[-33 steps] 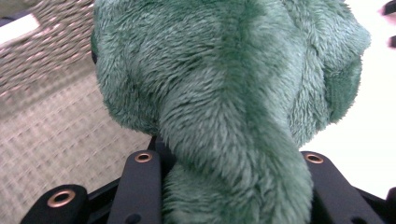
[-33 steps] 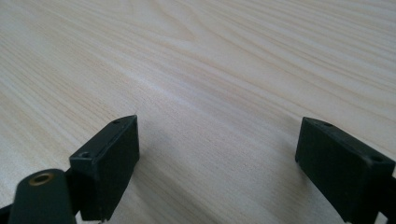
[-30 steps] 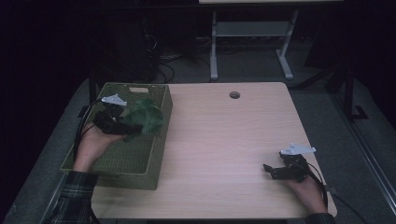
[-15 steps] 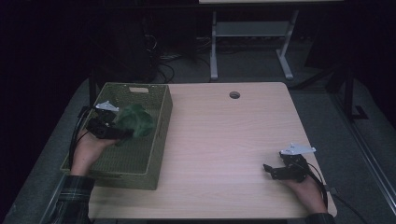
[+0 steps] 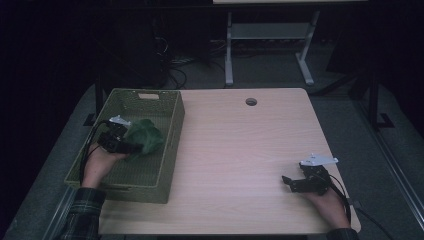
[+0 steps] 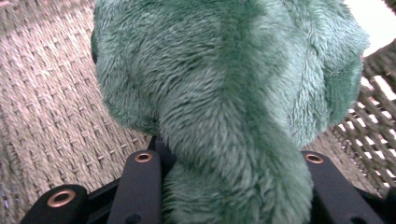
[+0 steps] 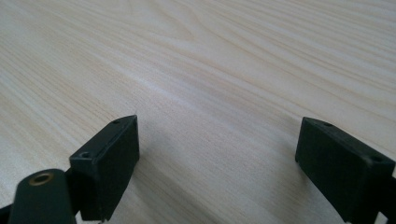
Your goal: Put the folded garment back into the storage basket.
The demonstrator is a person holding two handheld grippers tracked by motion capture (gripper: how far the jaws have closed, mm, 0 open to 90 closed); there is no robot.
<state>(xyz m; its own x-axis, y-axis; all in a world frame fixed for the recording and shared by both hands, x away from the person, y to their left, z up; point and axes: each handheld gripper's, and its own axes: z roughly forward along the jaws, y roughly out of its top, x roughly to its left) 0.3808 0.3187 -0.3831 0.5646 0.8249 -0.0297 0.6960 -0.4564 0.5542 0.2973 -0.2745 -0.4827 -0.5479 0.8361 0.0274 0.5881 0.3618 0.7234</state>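
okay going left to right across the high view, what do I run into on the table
left gripper closed on the green plush toy, both inside the green woven basket → bare wooden tabletop with its round cable hole → right gripper, jaws open, resting near the table's right edge.

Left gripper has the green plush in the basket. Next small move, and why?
Probably open the left gripper and let go. It is clamped on the green plush toy, which sits low inside the woven basket, its weave close beneath in the left gripper view. The right gripper sits open on the bare table, so nothing else is pending.
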